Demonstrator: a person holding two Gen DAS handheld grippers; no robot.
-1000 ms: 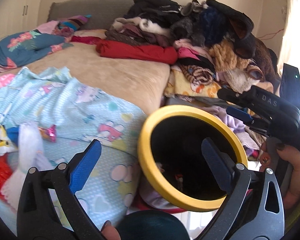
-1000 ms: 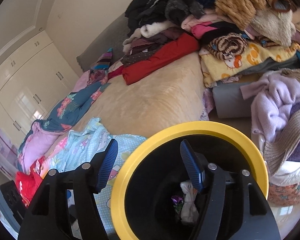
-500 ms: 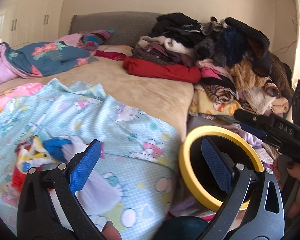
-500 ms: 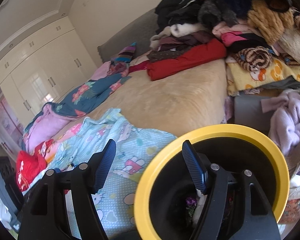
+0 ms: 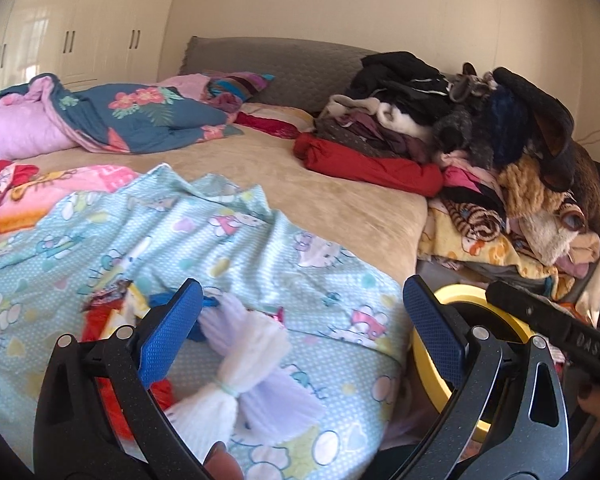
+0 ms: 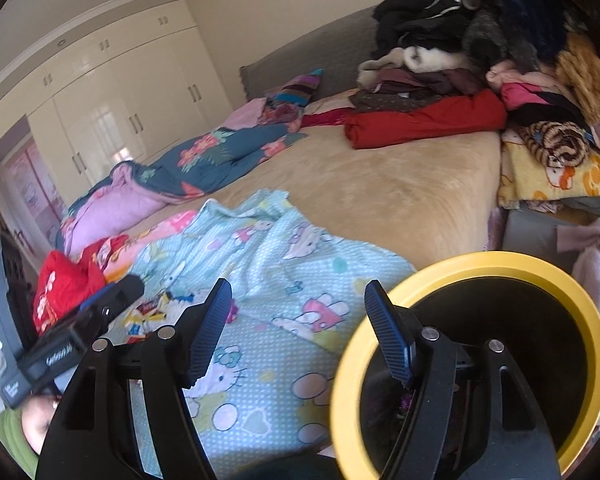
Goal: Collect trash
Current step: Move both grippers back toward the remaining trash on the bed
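- A light blue cartoon sheet [image 5: 236, 248] drapes over the bed's near edge; bare tan mattress [image 5: 332, 184] lies at 12 o'clock, a clothes heap [image 5: 480, 128] at 2.
- The left gripper [image 5: 300, 320], spread and empty, hangs over a white bundle [image 5: 236, 364] among bright wrappers [image 5: 108, 300].
- The right gripper [image 6: 296, 320], spread, straddles the yellow-rimmed bin [image 6: 540, 268] at 4 o'clock.

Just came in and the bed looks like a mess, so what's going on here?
A person with a gripper in each hand is collecting trash off the bed. The left gripper hangs open over a white bundle and some wrappers on the light blue blanket. The right gripper, also open and empty, is beside the yellow-rimmed bin at the bed's edge.
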